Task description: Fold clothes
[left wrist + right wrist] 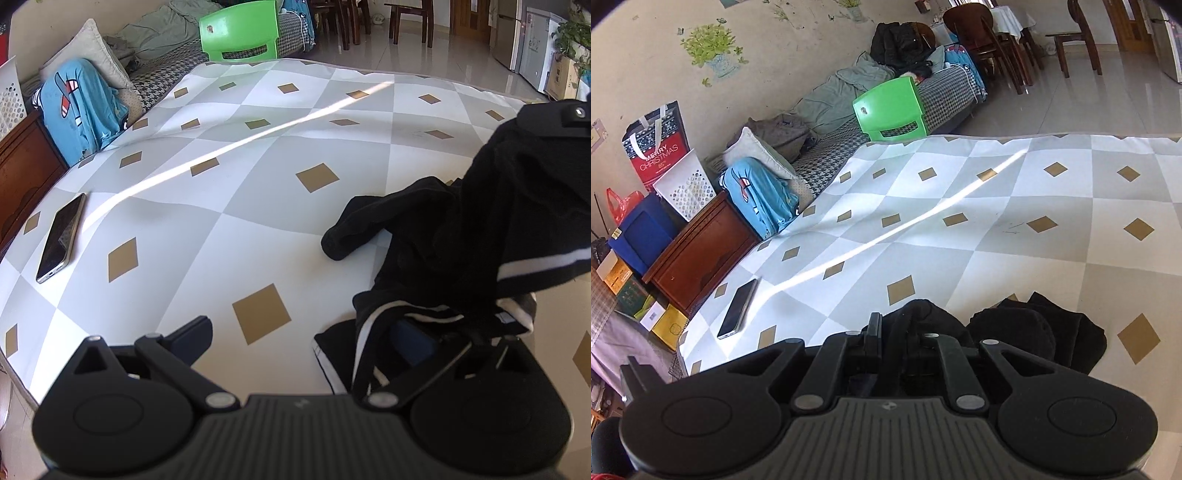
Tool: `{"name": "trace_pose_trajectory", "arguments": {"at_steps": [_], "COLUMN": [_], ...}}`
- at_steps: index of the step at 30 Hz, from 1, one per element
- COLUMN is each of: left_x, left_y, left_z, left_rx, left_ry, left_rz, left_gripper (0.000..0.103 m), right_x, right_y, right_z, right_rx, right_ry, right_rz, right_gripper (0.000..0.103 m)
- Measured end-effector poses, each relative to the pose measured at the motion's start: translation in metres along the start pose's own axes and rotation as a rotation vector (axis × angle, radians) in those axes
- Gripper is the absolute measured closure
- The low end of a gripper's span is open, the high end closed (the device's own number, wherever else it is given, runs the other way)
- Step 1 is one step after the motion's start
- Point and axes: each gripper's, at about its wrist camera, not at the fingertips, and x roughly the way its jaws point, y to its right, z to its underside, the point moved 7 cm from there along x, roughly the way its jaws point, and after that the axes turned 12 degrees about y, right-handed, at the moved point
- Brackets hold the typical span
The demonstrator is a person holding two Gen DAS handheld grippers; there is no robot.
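Black garment (461, 236): soft, light, limp; sags from any pinch, so take hem or waistband with white stripe. 1 garment, 1 phone (61, 238) at cloth's left edge. Right gripper (897, 332) pinched tight on garment, lifting it off tablecloth (258, 147) near front-right. Left gripper (314, 332) jaws wide, fabric draped over 1 finger, not clamped.

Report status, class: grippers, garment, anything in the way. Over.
Left gripper open, garment draped on one finger. Right gripper shut on garment, lifting part of it off the table. Phone at far left, clear of the garment.
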Motion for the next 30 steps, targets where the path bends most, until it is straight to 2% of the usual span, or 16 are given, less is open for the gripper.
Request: {"name": "trace_pose_trajectory", "arguments": {"at_steps": [7, 13, 16, 18, 24, 30], "left_x": [-0.009, -0.005, 0.000, 0.005, 0.028, 0.042], "left_y": [0.001, 0.009, 0.018, 0.025, 0.034, 0.030], "left_z": [-0.011, -0.021, -0.023, -0.025, -0.035, -0.034], "left_rx": [-0.033, -0.060, -0.073, -0.070, -0.095, -0.149], "left_ry": [0.030, 0.052, 0.048, 0.046, 0.051, 0.026], "left_rz": [0.017, 0.030, 0.054, 0.068, 0.022, 0.019], "left_gripper": [0.000, 0.000, 0.000, 0.000, 0.000, 0.000], "right_x": [0.042, 0.068, 0.076, 0.080, 0.076, 0.049], "right_y": [0.016, 0.033, 0.037, 0.038, 0.027, 0.036], "right_z": [0.006, 0.020, 0.024, 0.025, 0.020, 0.001], "right_rx": [0.004, 0.059, 0.087, 0.094, 0.052, 0.048], "right_ry": [-0.028, -0.062, -0.073, -0.077, -0.106, -0.072], "right_rz": [0.017, 0.031, 0.024, 0.019, 0.009, 0.033], "right_gripper": [0.092, 0.087, 0.080, 0.069, 0.048, 0.044]}}
